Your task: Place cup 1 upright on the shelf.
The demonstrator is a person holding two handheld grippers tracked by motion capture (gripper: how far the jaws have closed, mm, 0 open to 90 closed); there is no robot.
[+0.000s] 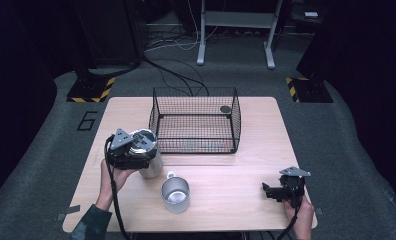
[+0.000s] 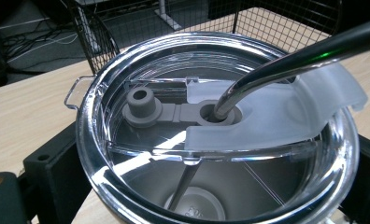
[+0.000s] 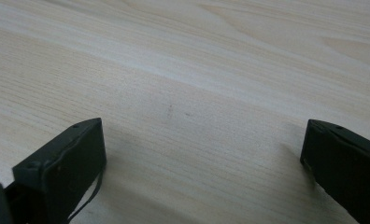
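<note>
High view: I see my left gripper (image 1: 136, 150) squeezing the shiny tumbler (image 1: 149, 157) at the left of the wooden table (image 1: 236, 170), just in front of the wire basket (image 1: 195, 120). Its clear lid (image 2: 211, 121) has a bent metal straw (image 2: 286, 60) poking through. A steel mug (image 1: 175, 194) stands nearby. My right gripper (image 1: 272, 191) rests low over bare wood, jaws wide apart.
</note>
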